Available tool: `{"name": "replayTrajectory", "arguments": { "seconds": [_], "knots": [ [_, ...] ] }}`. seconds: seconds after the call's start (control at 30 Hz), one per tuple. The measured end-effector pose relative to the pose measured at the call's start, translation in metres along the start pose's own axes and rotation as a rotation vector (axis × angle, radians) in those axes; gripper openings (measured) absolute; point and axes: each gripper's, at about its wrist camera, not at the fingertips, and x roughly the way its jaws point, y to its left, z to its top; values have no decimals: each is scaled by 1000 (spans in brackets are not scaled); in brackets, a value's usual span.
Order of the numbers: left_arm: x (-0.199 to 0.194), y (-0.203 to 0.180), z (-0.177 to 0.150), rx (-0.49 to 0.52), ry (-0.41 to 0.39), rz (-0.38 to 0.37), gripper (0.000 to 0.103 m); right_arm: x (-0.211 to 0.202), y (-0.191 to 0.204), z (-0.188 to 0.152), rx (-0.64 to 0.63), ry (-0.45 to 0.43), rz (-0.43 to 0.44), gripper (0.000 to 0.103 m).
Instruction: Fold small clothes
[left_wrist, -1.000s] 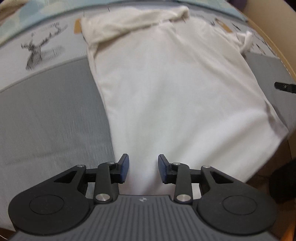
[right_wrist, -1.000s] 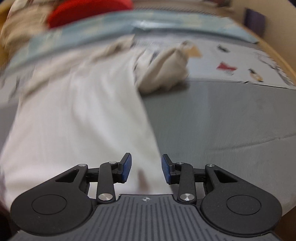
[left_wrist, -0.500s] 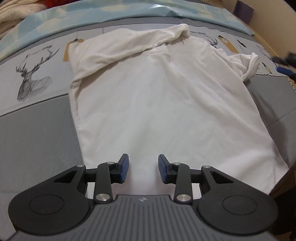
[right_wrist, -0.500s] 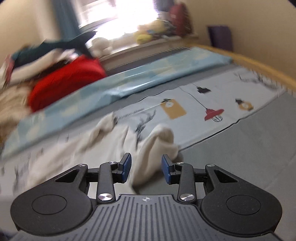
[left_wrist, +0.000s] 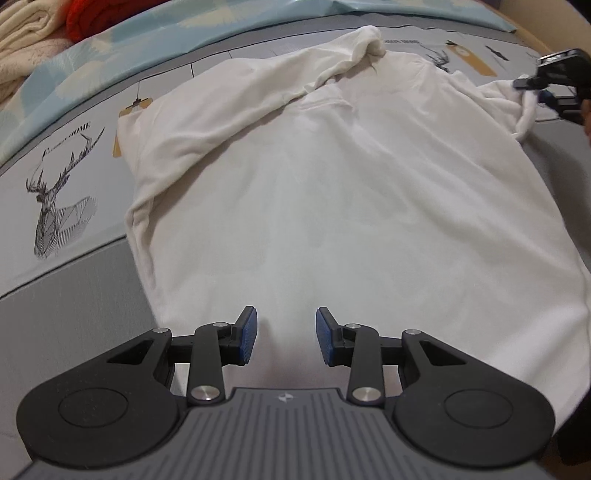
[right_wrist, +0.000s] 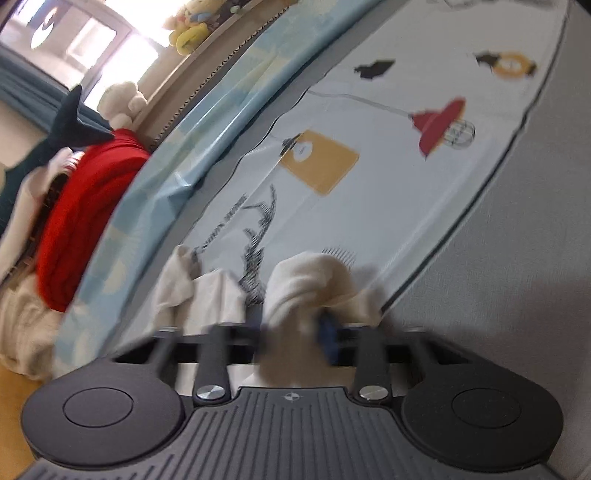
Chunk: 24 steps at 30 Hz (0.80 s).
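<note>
A white long-sleeved shirt (left_wrist: 332, 192) lies spread on the bed, its left sleeve (left_wrist: 236, 96) folded across the top. My left gripper (left_wrist: 284, 332) is open and empty above the shirt's near hem. My right gripper (right_wrist: 295, 332) is blurred, with the bunched right sleeve (right_wrist: 310, 280) lying between its fingers; how far the jaws stand apart is unclear. It also shows in the left wrist view (left_wrist: 554, 85) at the shirt's far right sleeve (left_wrist: 524, 107).
The bedsheet (left_wrist: 62, 177) is grey with deer and lamp prints. A light blue cover (left_wrist: 147, 48) runs along the back. Red cloth (right_wrist: 81, 206) and cream blankets (left_wrist: 26, 44) are piled beyond it. Soft toys (right_wrist: 188, 26) sit on the window ledge.
My right gripper moved up along the shirt's right side to the bunched sleeve and tilted, and the sleeve is now between its fingers. My left gripper drew back slightly; more of the shirt shows.
</note>
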Motion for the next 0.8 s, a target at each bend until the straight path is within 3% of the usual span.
{"name": "replayTrajectory", "arguments": {
  "seconds": [0.1,0.17,0.23,0.3,0.37,0.43,0.47,0.53,0.57,0.67,0.73,0.8],
  "knots": [
    [8,-7,15,2,-6,2,39,-13,11,10,-82,-73,18,10],
    [11,-12,25,11,-25,6,39,-45,18,16,-127,-265,59,10],
    [15,-16,32,22,-34,9,39,-89,18,18,-130,-545,107,10],
    [20,-21,37,27,-31,7,39,-104,6,22,-88,-634,54,10],
    [24,-26,41,38,-25,0,39,-93,-14,24,-37,-606,-92,12],
    [28,-32,44,51,-21,-8,39,-61,-45,30,20,-445,-241,17],
    [30,-34,45,54,-19,-12,39,-45,-64,31,67,-351,-256,17],
    [32,-38,47,60,-17,-17,39,-25,-98,29,184,-229,-254,17],
    [33,-39,47,62,-16,-17,39,-22,-112,28,238,-209,-244,16],
    [37,-42,48,64,-9,-16,40,-25,-123,33,233,-234,-182,25],
    [39,-44,47,67,-4,-14,40,-25,-128,41,204,-255,-139,41],
    [42,-48,47,71,4,-10,41,-18,-143,51,237,-229,-69,42]
  ]
}}
